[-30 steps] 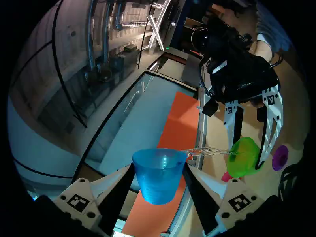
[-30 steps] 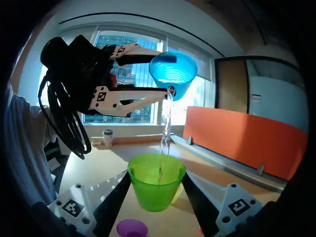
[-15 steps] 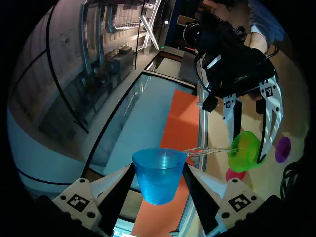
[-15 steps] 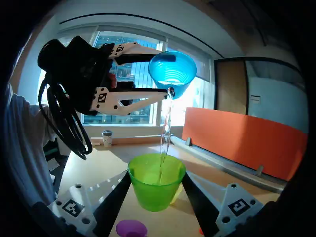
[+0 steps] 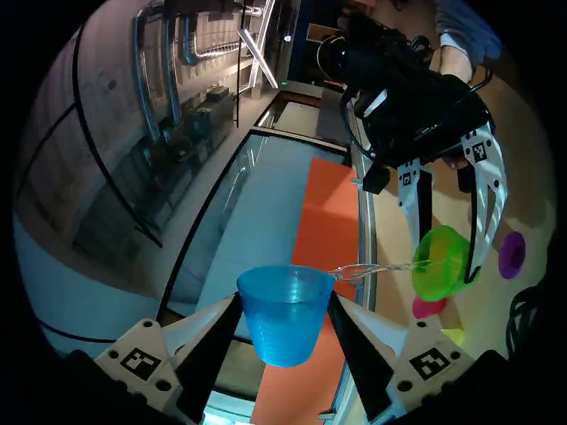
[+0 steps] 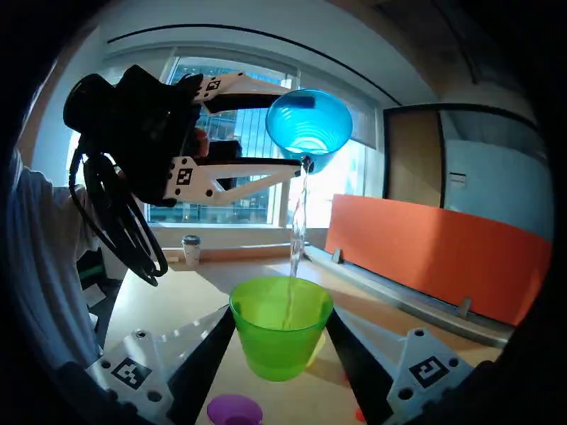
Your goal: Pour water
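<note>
My left gripper [image 5: 283,322] is shut on a blue plastic cup [image 5: 285,312], tipped on its side high in the air. A thin stream of water [image 6: 296,234] runs from its rim into a green plastic cup [image 6: 281,329]. My right gripper [image 6: 281,340] is shut on that green cup and holds it upright just above the wooden table [image 6: 177,297]. In the right gripper view the blue cup [image 6: 309,136] and the left gripper [image 6: 234,131] hang above the green cup. In the left gripper view the green cup [image 5: 443,262] sits between the right gripper's white fingers [image 5: 489,205].
A purple cup [image 6: 234,409] stands on the table below the green one, also seen as the purple cup [image 5: 512,253]; a pink cup [image 5: 429,307] lies close by. An orange divider panel [image 6: 439,248] borders the table. A paper coffee cup [image 6: 191,248] stands by the window. A person's sleeve [image 6: 35,269] is at left.
The blue cup has tilted a little further and the water keeps flowing. Both grippers have stayed almost in place; the green cup holds steady.
</note>
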